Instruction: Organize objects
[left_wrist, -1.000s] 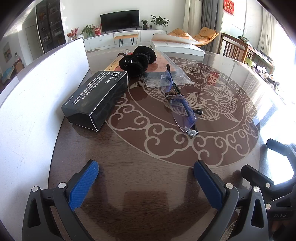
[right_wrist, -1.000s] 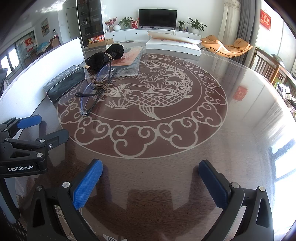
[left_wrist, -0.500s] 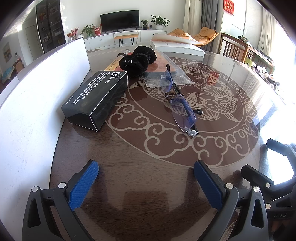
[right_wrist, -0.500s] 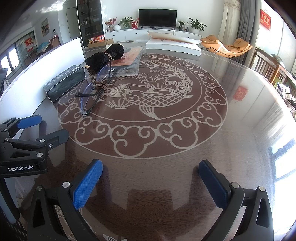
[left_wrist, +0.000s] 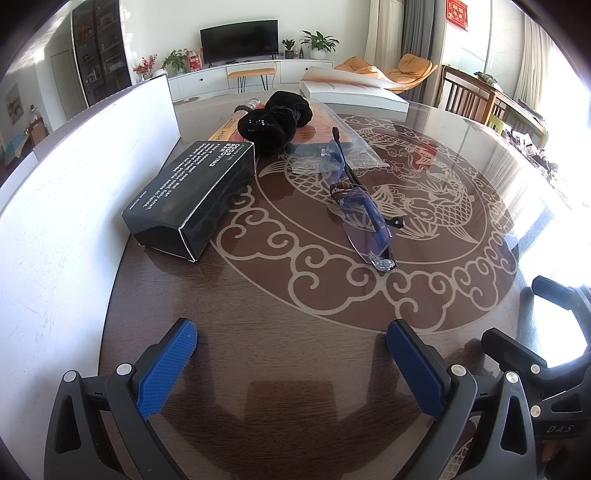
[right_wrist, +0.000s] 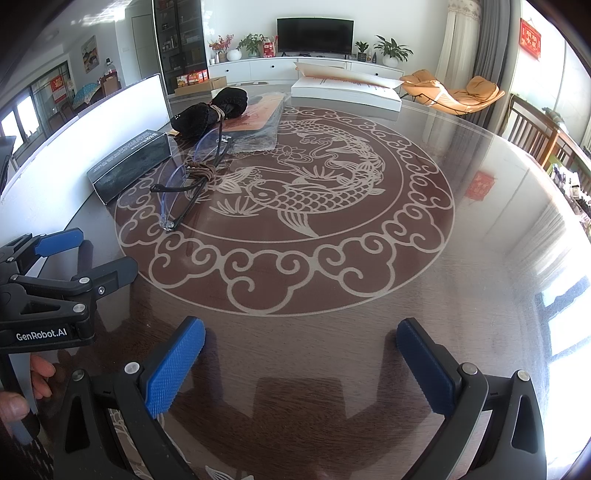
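The left gripper (left_wrist: 291, 354) hangs low over the near edge of the table (left_wrist: 295, 314), jaws spread wide, nothing between the blue pads (left_wrist: 168, 365). The right gripper (right_wrist: 301, 362) sits just to its right, equally wide and equally empty. Each shows up at the edge of the other's view, cut off by the frame; a bit of the person's hand (right_wrist: 22, 384) shows under the left one.

Ahead of the left gripper and slightly right lie the glasses (left_wrist: 360, 206), clear bluish lenses, thin dark arms, a brown cord (left_wrist: 341, 186) wound round the middle. From the right gripper they lie ahead and to the left. The lenses are hard to make out against the table's pattern.

Ahead-left of the left gripper is a black box (left_wrist: 192, 199) with white lettering, lying flat beside a white board (left_wrist: 74, 192). Beyond it sits a black pouch (left_wrist: 275, 120), a soft bundle whose shape I cannot read well. It rests on a flat orange pack (left_wrist: 314, 129), mostly hidden beneath it. A clear bag (left_wrist: 332, 155) lies crumpled under the far end of the glasses. A white box (left_wrist: 351, 96) sits at the far side of the table.
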